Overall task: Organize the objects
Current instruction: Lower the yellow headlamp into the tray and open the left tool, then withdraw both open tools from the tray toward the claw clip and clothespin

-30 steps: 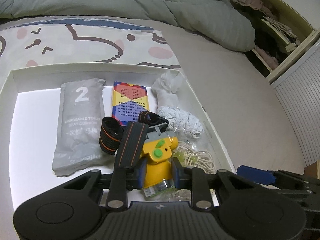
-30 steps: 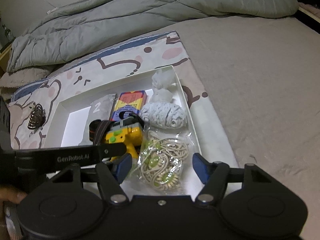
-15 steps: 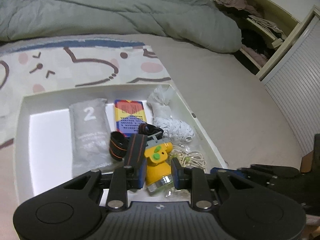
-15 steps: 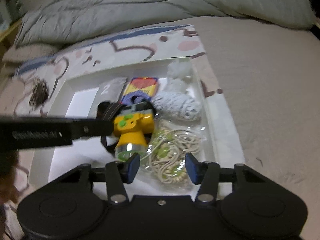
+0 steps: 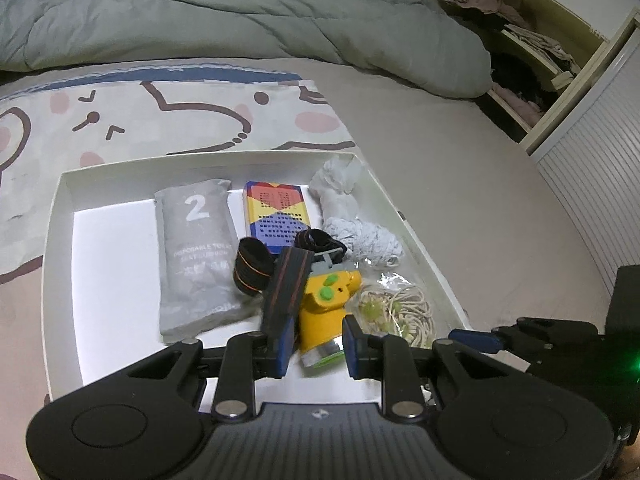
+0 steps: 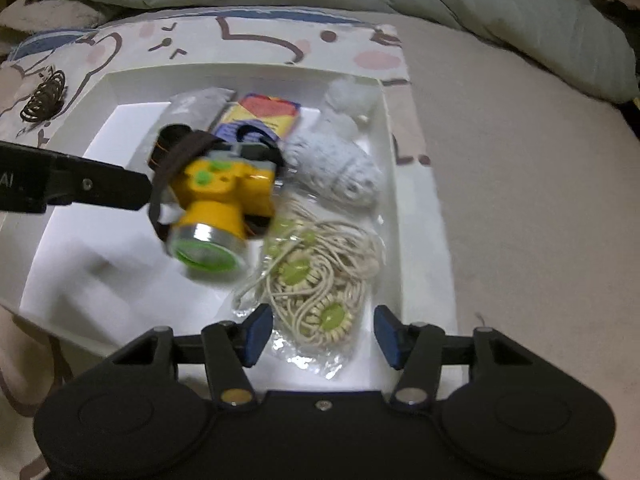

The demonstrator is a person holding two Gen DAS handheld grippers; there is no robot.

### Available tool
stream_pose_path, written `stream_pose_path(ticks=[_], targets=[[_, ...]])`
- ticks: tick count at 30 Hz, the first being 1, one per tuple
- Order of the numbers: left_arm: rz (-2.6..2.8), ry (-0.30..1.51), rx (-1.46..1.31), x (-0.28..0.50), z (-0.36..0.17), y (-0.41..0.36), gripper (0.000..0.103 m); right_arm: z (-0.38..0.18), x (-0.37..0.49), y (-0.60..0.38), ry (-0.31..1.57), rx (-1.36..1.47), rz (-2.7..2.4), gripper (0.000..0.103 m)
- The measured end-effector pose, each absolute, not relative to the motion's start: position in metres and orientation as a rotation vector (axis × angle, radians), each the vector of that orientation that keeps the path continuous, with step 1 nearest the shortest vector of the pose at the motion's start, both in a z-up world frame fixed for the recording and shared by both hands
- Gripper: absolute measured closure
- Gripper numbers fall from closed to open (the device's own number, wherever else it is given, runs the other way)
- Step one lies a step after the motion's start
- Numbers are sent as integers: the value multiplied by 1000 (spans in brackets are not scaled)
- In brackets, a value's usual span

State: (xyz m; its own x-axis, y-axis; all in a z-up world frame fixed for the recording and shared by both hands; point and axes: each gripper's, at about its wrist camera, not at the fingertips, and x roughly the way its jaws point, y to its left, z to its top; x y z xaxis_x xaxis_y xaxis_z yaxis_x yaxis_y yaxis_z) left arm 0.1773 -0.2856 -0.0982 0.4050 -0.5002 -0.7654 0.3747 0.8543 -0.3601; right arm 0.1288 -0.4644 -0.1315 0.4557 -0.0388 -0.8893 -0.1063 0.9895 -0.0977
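Observation:
A yellow headlamp [image 5: 324,308] with green buttons and a dark striped strap hangs over the white tray [image 5: 56,240], and my left gripper [image 5: 316,340] is shut on it. From the right wrist view the headlamp [image 6: 216,208] is blurred and off the tray floor, with the left gripper's arm [image 6: 80,184] reaching in from the left. My right gripper [image 6: 322,336] hovers at the tray's near edge. Its jaws are opening, and the clear bag of cream cord [image 6: 320,272] lies just beyond them, untouched by the pads.
The tray also holds a grey pouch marked 2 [image 5: 196,256], a colourful box [image 5: 276,212], a white cloth bundle [image 5: 340,184] and a speckled yarn bundle [image 6: 340,172]. A dark hair claw [image 6: 42,98] lies on the cartoon sheet. A duvet [image 5: 240,12] and shelves [image 5: 520,40] lie beyond.
The headlamp has come up off the tray floor with my left gripper. My right gripper narrowed its jaws, rolled, and dropped closer to the cord bag.

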Motion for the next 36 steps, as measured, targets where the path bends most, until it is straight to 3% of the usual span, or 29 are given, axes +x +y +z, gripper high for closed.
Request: stream_pose_path(ticks=[7, 21, 26, 29, 31, 33, 36], targets=[[-561, 1010, -127, 173, -95, -289, 76, -126, 124, -468, 1097, -99, 47, 52], [-544, 971, -70, 150, -68, -270, 76, -69, 101, -469, 904, 85, 41, 48], [-520, 938, -42, 137, -53, -256, 71, -59, 90, -468, 867, 99, 23, 46], [-511, 913, -34, 131, -43, -247, 56, -53, 84, -466, 849, 103, 12, 44], [-499, 897, -35, 127, -37, -242, 34, -49, 80, -464, 836, 101, 0, 40], [-482, 875, -35, 124, -31, -236, 22, -45, 75, -462, 822, 100, -7, 35], [-466, 854, -28, 119, -25, -228, 16, -40, 70, -458, 805, 91, -17, 31]])
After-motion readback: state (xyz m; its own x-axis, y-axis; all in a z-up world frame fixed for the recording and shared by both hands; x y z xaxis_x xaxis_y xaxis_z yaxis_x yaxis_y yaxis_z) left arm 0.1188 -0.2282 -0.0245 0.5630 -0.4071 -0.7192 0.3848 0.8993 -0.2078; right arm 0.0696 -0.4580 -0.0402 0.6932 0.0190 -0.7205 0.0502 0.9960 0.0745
